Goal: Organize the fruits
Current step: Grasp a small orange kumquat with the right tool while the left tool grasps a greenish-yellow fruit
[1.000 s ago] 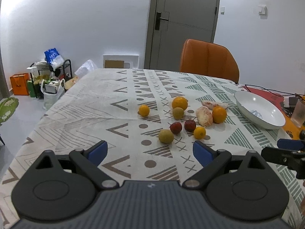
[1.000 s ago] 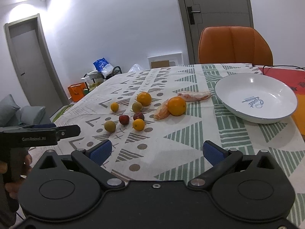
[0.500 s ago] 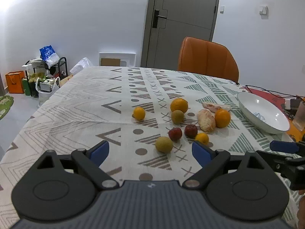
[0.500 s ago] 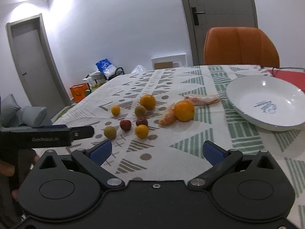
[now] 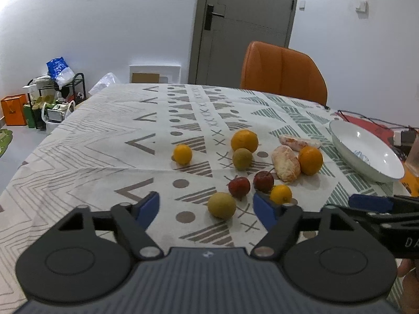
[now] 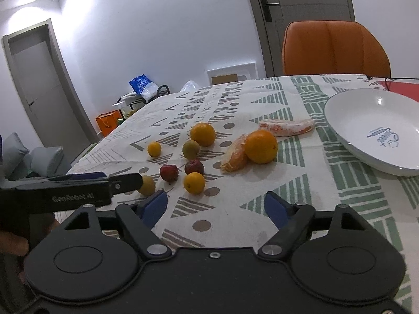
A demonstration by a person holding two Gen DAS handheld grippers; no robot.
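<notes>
Left tongs (image 5: 205, 205): jaws part-way in, having just been closing; nothing pressed between the blue pads. The yellow-green fruit (image 5: 221, 205) sits on the cloth just ahead, seen in the gap and nearer the right-hand pad, apparently not yet reached. Judged the nearest fruit to either hand.

Right tongs (image 6: 216, 205): jaws likewise narrowed from wide, having just been closing, empty; only bare patterned cloth shows between them. The fruit cluster lies ahead and to the left of this pair; the white bowl (image 6: 340, 120) lies ahead to the right, empty, near the bench (image 5: 86, 141) edge on that side.

Key relation: the yellow-green fruit is straight ahead of the left tongs and round, so no long axis to line up with. The left hand is nearer; from the right wrist view the left tool's tip partly covers that fruit.

Fruit as laid out, near to far, left wrist view: small orange citrus (image 5: 280, 194) close to the right-hand pad; two dark red fruits (image 5: 239, 187), side by side with a small gap; a second greenish fruit (image 5: 242, 158); a large orange (image 5: 244, 140) behind it; a lone small orange (image 5: 182, 153) apart to the left. To the right, a peeled citrus piece (image 5: 285, 167) leans against another orange (image 5: 310, 160); a further peeled piece (image 5: 298, 142) lies toward the bowl.

Judgement: sorting not begun; nothing yet in the bowl.
</notes>
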